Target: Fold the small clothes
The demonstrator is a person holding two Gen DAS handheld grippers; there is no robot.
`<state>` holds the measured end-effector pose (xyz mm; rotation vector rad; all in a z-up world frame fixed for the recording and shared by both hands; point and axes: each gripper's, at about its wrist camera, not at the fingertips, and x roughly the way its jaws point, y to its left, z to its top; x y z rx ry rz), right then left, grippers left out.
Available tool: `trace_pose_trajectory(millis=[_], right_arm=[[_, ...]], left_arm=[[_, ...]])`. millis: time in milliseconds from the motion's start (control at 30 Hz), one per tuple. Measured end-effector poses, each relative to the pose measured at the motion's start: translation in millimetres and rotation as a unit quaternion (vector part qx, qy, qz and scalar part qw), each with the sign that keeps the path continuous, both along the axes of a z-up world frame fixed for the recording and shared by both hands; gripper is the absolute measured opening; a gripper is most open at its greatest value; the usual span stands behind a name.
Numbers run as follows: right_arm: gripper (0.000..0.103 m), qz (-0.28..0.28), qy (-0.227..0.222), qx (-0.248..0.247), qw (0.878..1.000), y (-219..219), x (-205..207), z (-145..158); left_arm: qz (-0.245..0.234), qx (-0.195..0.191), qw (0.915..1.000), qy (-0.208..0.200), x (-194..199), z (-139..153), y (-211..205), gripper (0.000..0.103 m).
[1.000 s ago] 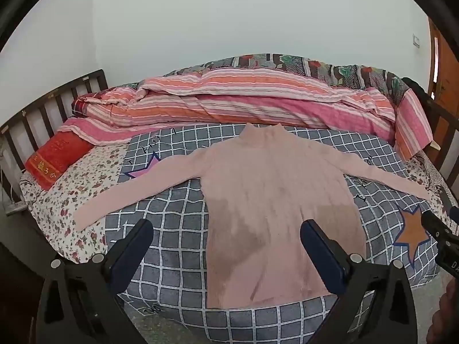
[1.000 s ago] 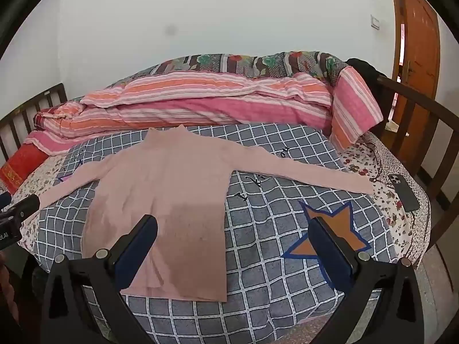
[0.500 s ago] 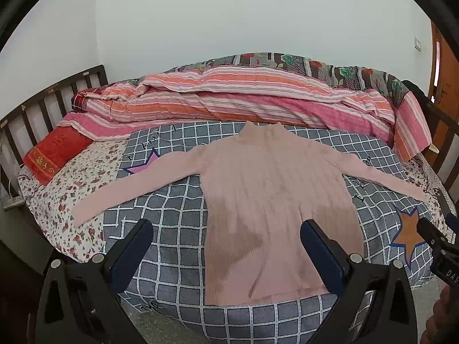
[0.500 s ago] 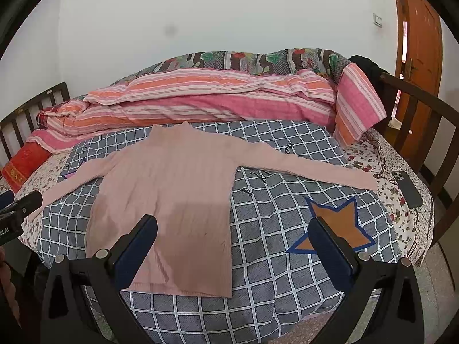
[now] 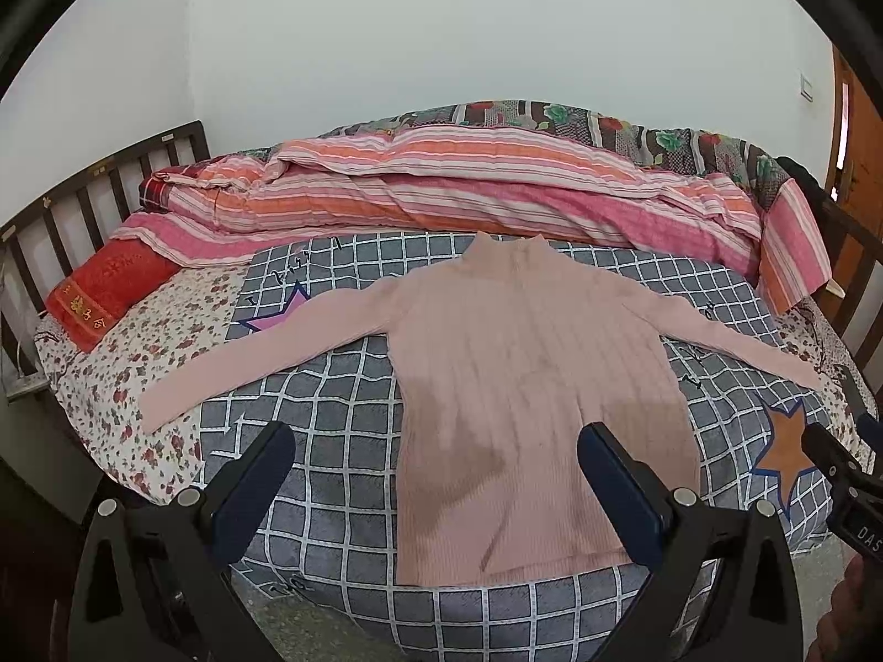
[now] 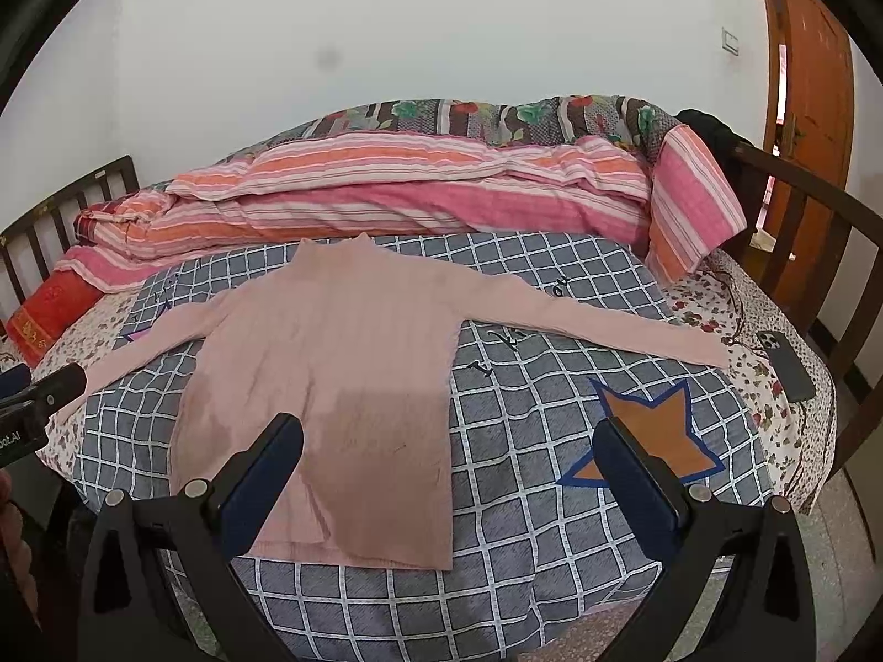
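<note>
— Both cameras are pulling back slightly; the pink sweater (image 5: pixel 530 386) is sitting lower in view, flat on the checked blanket (image 5: pixel 342 408), sleeves spread.

— We're holding the left gripper (image 5: pixel 436 474) and right gripper (image 6: pixel 450 469) wide apart, empty, above the hem.

— We're probably starting with a sleeve: pinching its cuff (image 6: pixel 706 350), folding it straight across the body.

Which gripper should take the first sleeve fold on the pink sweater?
Probably left. The open left gripper frames the pink ribbed sweater's hem, so its view centres the garment. The open right gripper sits further right, over the grey checked blanket.
</note>
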<state>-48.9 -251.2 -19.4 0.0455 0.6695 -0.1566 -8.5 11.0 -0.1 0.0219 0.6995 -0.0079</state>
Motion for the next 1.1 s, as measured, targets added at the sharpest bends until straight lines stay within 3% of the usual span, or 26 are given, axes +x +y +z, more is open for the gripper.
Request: trace_pose_trajectory(millis=[1100], right_arm=[[0.103, -0.003, -0.003, -0.001, 1.0, -3.2, 0.0, 8.5]], left_arm=[[0.004, -0.006, 1.0, 0.002, -3.6, -4.3, 10.1, 0.103]])
